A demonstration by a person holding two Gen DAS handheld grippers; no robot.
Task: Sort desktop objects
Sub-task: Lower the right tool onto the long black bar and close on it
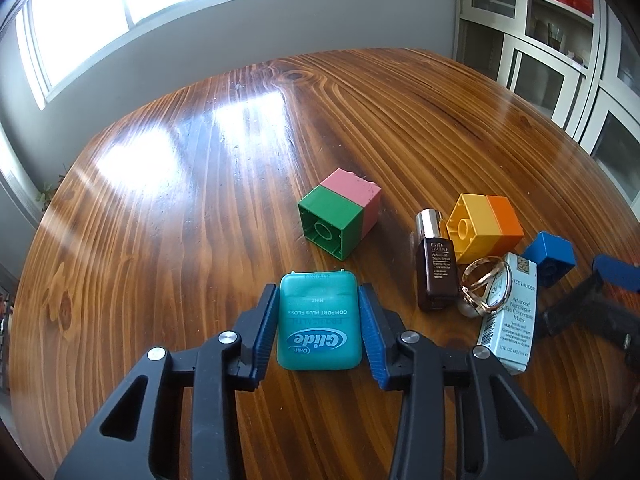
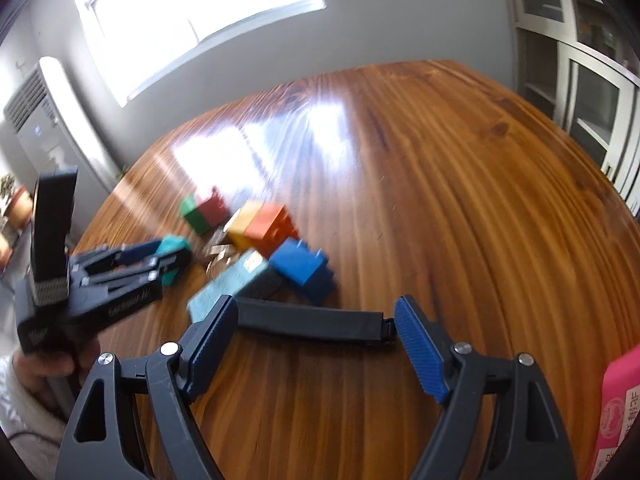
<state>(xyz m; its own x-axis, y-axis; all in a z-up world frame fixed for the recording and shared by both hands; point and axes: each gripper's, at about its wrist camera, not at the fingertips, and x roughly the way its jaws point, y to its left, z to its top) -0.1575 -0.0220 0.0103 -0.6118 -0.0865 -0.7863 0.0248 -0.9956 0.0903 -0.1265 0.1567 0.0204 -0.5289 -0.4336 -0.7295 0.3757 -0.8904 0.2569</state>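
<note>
Left tongs: pads sit on both sides of the teal Oral-B Glide floss box, which lies flat on the wooden bench. The left pad looks to touch it; a thin gap shows at the right pad, so I can't tell if it's clamped or just bracketed.

Ahead of the left tongs, slightly right: green-and-pink block pair, on its side, hollow underside facing the camera.

Right of the left tongs, a tight cluster:
- brown Estée Lauder serum bottle, lying down, silver cap pointing away
- yellow-and-orange block pair, just behind the bottle
- gold ring with pearl, resting against the pale blue Estée Lauder carton
- blue block, beyond the carton

Right tongs: spread wide, nothing between the pads. A long black bar-shaped item lies across the bench just ahead of them, spanning most of the gap. The right wrist view is motion-blurred; the cluster sits just beyond the bar. A pink package is at the far right edge of that view.
</note>
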